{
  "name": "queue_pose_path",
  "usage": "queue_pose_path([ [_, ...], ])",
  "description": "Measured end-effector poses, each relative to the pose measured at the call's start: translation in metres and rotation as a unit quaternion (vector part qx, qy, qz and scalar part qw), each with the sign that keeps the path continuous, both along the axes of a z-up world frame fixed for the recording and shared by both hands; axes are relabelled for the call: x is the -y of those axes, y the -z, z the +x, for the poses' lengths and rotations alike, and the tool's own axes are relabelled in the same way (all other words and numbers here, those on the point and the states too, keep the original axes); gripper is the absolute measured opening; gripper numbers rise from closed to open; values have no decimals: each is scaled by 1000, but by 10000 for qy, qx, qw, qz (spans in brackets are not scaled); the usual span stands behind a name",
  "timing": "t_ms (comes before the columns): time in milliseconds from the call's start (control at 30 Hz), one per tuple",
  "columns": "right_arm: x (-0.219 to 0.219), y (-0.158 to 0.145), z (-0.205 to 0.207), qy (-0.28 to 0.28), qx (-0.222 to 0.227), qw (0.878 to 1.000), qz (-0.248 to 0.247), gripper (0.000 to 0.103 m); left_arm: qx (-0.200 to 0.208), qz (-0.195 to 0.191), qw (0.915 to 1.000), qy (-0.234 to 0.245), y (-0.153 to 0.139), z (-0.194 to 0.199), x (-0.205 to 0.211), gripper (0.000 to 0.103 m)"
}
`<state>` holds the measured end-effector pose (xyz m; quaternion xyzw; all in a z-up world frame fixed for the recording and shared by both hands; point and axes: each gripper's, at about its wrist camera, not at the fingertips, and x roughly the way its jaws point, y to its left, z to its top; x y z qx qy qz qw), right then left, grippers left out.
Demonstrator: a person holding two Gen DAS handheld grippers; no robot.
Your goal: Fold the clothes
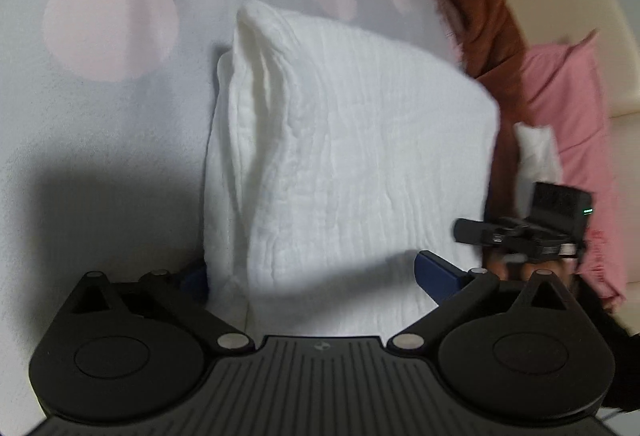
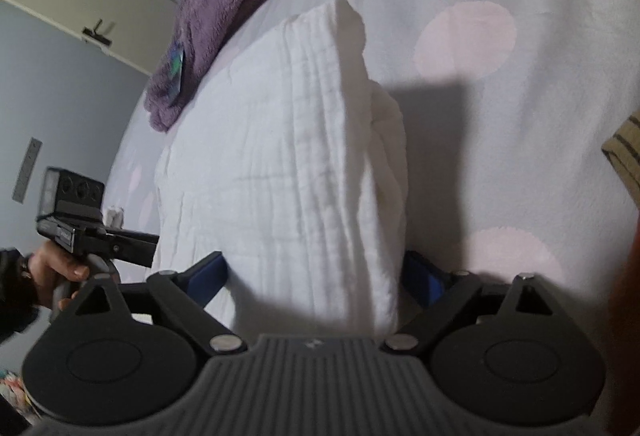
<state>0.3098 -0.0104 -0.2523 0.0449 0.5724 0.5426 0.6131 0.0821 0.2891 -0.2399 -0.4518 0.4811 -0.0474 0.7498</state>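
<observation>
A folded white cloth (image 1: 340, 140) lies on a pale blue bed sheet (image 1: 108, 140) with pink dots. My left gripper (image 1: 308, 268) stands open over the cloth's near left part, with a blue pad (image 1: 436, 272) resting on top of it and the other pad at its left edge. In the right wrist view the same white cloth (image 2: 280, 164) fills the middle. My right gripper (image 2: 314, 264) is open and straddles the cloth's near right edge, one blue pad (image 2: 212, 272) on each side. Each view shows the other gripper at its side: the right one (image 1: 520, 232) and the left one (image 2: 100, 236), held by a hand (image 2: 52, 268).
A brown garment (image 1: 480, 16) and a pink one (image 1: 568, 108) lie past the cloth's right side. A purple fleecy garment (image 2: 224, 8) lies at the bed's far left edge. Striped fabric (image 2: 628, 152) shows at the right. Dotted sheet (image 2: 500, 116) lies to the right of the cloth.
</observation>
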Motion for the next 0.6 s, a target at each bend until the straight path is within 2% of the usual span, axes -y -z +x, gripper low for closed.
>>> queue_pose_path([
  [100, 8, -3, -5, 115, 22, 9999, 81, 79, 208, -45, 9998, 14, 0, -7, -4, 94],
  [233, 8, -6, -20, 205, 214, 9995, 55, 78, 344, 9, 9994, -70, 0, -11, -7, 82],
  [300, 6, -8, -25, 288, 286, 9992, -11, 78, 412, -5, 9990, -153, 3, -13, -9, 69],
  [367, 3, -8, -28, 415, 245, 9988, -65, 78, 438, -45, 9986, -278, 7, -15, -13, 49],
  [533, -8, -14, -34, 554, 226, 9978, -272, 75, 652, -258, 9969, -357, 15, -16, -17, 40],
  [600, -11, -17, -35, 590, 206, 9974, -355, 66, 798, -314, 9956, -364, 18, -18, -19, 36],
])
